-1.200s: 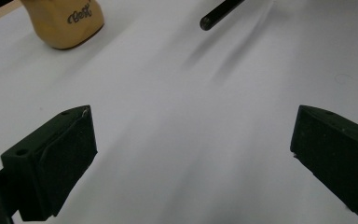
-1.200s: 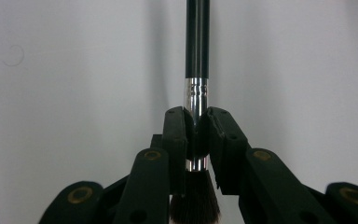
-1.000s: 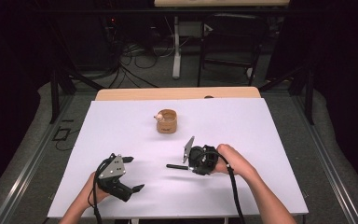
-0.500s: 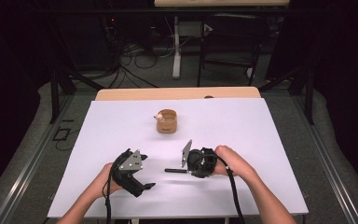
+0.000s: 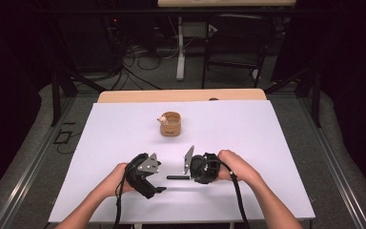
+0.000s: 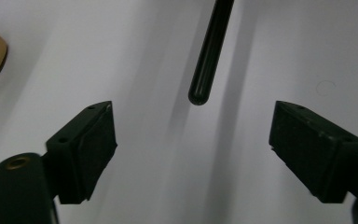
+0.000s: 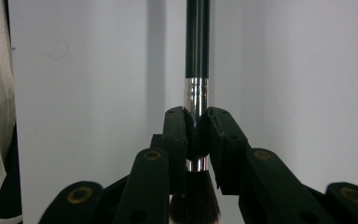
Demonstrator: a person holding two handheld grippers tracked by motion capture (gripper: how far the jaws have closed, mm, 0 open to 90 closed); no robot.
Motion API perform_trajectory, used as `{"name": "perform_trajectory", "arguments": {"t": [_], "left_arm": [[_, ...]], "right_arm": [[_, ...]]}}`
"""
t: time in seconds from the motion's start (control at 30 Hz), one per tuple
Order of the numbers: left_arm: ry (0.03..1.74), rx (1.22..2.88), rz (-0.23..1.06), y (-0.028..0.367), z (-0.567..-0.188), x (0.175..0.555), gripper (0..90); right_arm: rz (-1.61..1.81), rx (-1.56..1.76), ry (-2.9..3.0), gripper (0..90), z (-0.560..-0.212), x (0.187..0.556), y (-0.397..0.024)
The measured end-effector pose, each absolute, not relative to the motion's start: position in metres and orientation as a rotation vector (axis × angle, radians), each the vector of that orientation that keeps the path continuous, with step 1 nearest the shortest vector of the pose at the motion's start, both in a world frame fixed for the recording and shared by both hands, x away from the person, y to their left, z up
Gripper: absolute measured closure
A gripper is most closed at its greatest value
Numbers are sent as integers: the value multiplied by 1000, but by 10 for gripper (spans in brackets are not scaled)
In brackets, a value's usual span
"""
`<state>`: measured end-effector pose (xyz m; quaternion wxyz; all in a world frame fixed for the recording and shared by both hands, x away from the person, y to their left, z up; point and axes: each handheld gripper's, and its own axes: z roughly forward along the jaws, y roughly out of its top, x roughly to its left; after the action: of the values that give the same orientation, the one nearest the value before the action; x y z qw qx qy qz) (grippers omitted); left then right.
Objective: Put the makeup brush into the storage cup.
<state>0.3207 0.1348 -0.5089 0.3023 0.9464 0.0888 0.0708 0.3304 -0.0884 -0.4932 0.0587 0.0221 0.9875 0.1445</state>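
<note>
So the right gripper (image 7: 196, 128) is clamped on a brush (image 7: 197, 56), pinching it right at the silver ferrule, with the dark bristles poking back toward the camera at the bottom of the right gripper view and the black handle running straight up to the top edge. Grabbing it at the ferrule makes sense to me: it's the stiff bit, and it leaves the whole handle sticking out free.

In the high view that handle pokes out to the left of the right gripper (image 5: 190, 177), low in the middle of the frame, and it looks to be held just above the white table (image 5: 267, 157), judging by the shadow under it.

The left gripper (image 6: 193, 135) has its jaws spread wide and holds nothing. In its own view the rounded end of the brush (image 6: 209, 56) comes down from the top centre, lined up with the gap between the jaws but not inside it. Looks like a handover being set up, though that's my guess.

In the high view the left gripper (image 5: 159, 189) sits just left of the handle tip. Further up, mid-frame, there's a small wooden cup (image 5: 171, 124) with something pale at its rim, can't tell what. Maybe that's where the brush goes.
</note>
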Motion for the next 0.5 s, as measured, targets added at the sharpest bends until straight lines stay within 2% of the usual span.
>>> {"name": "perform_trajectory", "arguments": {"t": [0.1,0.5], "left_arm": [[216,2533,168,129,-509,322,298],[138,2576,91,116,-509,326,584]], "right_arm": [[439,50,2996,777,-493,329,-87],[431,10,2982,776,-492,326,-84]]}}
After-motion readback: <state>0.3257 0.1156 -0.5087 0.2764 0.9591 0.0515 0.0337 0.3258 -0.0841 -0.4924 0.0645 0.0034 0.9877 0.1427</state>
